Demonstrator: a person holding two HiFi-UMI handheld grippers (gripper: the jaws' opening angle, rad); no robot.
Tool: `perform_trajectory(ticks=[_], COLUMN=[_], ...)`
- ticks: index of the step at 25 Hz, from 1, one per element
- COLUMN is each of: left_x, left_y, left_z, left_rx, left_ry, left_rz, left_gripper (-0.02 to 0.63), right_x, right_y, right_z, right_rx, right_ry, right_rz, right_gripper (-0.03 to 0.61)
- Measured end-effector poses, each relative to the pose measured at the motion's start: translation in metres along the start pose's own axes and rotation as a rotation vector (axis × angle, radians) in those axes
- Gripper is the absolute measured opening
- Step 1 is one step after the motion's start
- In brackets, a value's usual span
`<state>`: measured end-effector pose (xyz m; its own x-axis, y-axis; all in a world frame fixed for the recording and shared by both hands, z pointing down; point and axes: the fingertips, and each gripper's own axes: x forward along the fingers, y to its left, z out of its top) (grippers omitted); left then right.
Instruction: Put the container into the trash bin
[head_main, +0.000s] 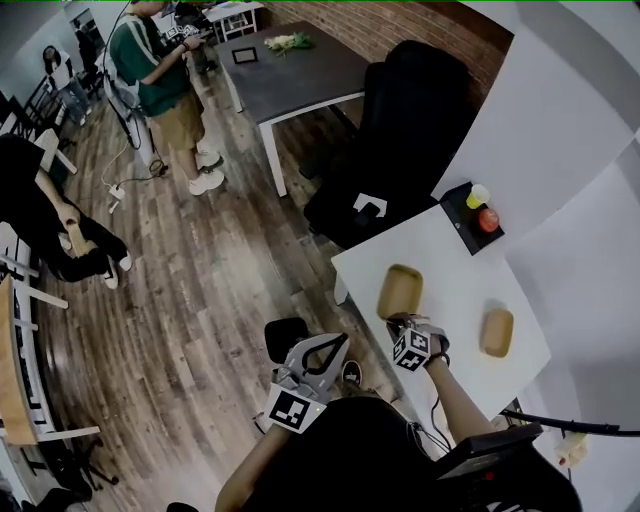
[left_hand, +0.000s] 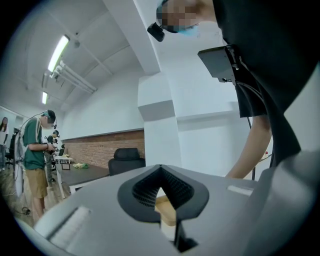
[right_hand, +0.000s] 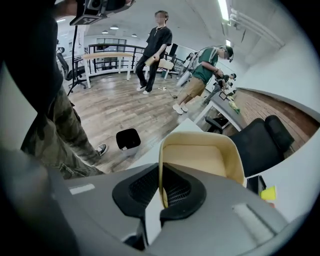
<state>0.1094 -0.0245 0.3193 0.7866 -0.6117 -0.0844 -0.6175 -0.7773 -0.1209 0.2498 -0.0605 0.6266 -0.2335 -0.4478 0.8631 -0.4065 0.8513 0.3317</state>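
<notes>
Pinching one side wall of the tan container (right_hand: 200, 160), the right tool (right_hand: 161, 189) has its jaws closed on that thin wall, one pad inside and one outside, just below the rim. The container sits over the near left part of the white counter (head_main: 450, 270), tipped on edge with its hollow facing the tool. Whether it clears the surface is hard to tell.

It looks like a moulded-pulp tray, so it is probably very light, fairly stiff, matte rather than slippery, and apt to buckle if squeezed hard. A wall grip near a corner, where the shape is strongest, seems the safest hold. The one-sided pinch may let it swing when carried.

The left tool (left_hand: 160, 170) has its jaws together at the tips with nothing between them. The black trash bin (right_hand: 128, 140) stands open on the floor, left of the counter. A second tan tray (head_main: 497, 332) lies at the counter's right.
</notes>
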Motion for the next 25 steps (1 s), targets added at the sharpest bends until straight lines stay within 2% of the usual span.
perform_trajectory(ticks=[4,6,19,25], left_x=[-0.028,-0.041,-0.124,-0.159], left_y=[0.016,0.022,0.072,0.072], left_z=[-0.018,-0.022,-0.049,-0.068], left_rx=[-0.115,-0.142,-0.181,-0.182], left_ry=[0.086,0.098,0.155,0.215], left_rz=[0.071,0.102,0.266,0.282], left_gripper=[-0.005,-0.005,-0.005,-0.005], right_x=[0.002,0.003,0.026,0.036], right_y=[0.005,0.010,0.062,0.099], right_z=[0.032,0.048,0.157,0.192], right_rx=[-0.051,-0.079,-0.263,-0.329], right_ry=[-0.015,-0.024,-0.107,-0.142], right_rz=[0.008,0.016,0.109,0.162], right_gripper=[0.025,0.025,0.025,0.025])
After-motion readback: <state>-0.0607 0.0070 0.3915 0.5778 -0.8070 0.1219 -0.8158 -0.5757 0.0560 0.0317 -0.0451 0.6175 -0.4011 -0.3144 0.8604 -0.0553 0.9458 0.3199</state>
